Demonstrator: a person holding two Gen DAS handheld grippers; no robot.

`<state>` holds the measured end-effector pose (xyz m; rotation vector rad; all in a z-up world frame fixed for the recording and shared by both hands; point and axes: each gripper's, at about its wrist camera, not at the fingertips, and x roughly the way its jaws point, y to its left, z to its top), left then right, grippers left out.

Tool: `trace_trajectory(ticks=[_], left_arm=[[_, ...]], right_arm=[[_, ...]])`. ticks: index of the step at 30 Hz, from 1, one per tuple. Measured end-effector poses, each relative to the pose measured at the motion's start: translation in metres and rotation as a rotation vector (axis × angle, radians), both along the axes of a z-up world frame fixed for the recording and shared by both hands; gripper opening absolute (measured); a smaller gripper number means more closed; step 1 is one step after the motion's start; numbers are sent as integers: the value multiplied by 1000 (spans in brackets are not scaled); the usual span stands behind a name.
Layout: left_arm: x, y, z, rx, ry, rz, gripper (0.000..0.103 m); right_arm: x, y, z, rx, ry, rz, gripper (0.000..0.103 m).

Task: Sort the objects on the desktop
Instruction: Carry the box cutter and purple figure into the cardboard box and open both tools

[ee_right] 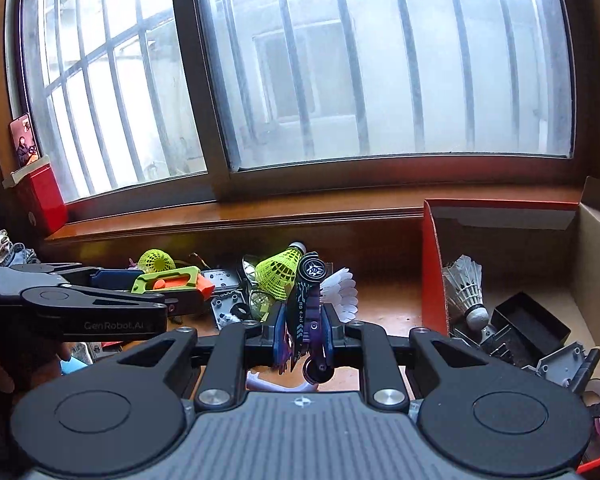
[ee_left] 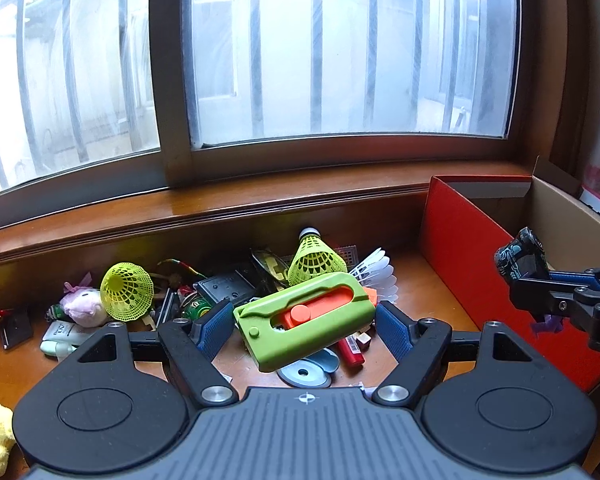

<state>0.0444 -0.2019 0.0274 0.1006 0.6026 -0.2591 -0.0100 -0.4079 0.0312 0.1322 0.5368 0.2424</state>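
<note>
My left gripper is shut on a green toy cutter with an orange slider and holds it above the pile on the wooden desk. It also shows in the right wrist view. My right gripper is shut on a black, blue and purple toy car, held nose up. In the left wrist view the toy car and right gripper hang at the near wall of the red cardboard box.
The pile holds yellow-green shuttlecocks, a white feather shuttlecock, a pink plush, a tube, a red lighter and metal washers. The box contains a shuttlecock and dark parts. A window ledge runs behind.
</note>
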Motion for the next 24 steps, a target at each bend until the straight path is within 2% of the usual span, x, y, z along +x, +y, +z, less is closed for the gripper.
trace_trajectory(ticks=[15,24], left_arm=[[-1,-30,3,-8,-12,-59,76],[5,-64,15,-10,-49,-151,76]], right_arm=[[-8,-33,2,1,-13,-74,20],[-12,-54,4,4,-28,-113,20]])
